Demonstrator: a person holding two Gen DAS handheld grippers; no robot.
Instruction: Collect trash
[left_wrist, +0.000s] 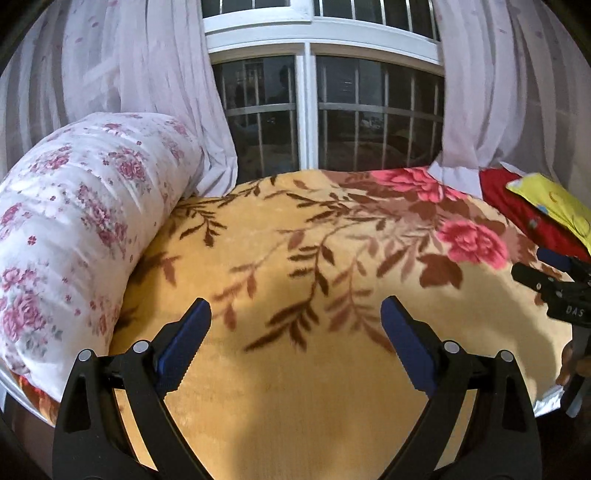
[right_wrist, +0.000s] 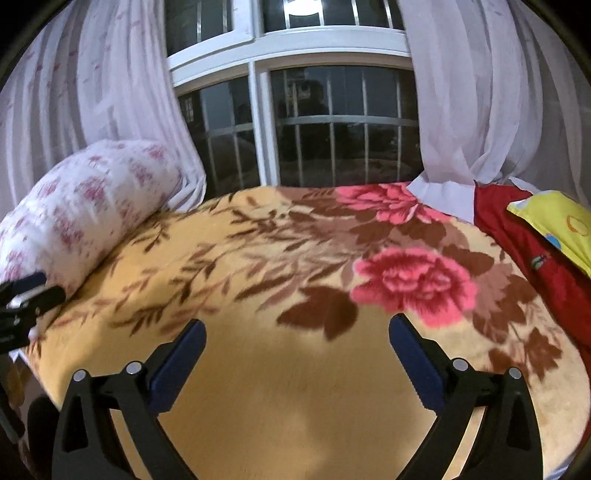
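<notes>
Hovering 2 open tongs (left_wrist: 295, 314) (right_wrist: 297, 332), 1 blanket (left_wrist: 295, 240)

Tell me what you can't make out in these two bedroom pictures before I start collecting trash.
- Trash: none shows on the blanket in either view.
- Yellow item: cut off by the right edge in both views; what it is stays unclear.
- Outside the window: dark glass and reflections hide it.
- Right gripper: cut off at the left wrist view's edge.
- Floor: hidden by the bed.

White letters "DAS" appear on the black body of the right hand-held gripper (left_wrist: 567, 291) (seen at the left wrist view's right edge); nothing else is readable.
</notes>
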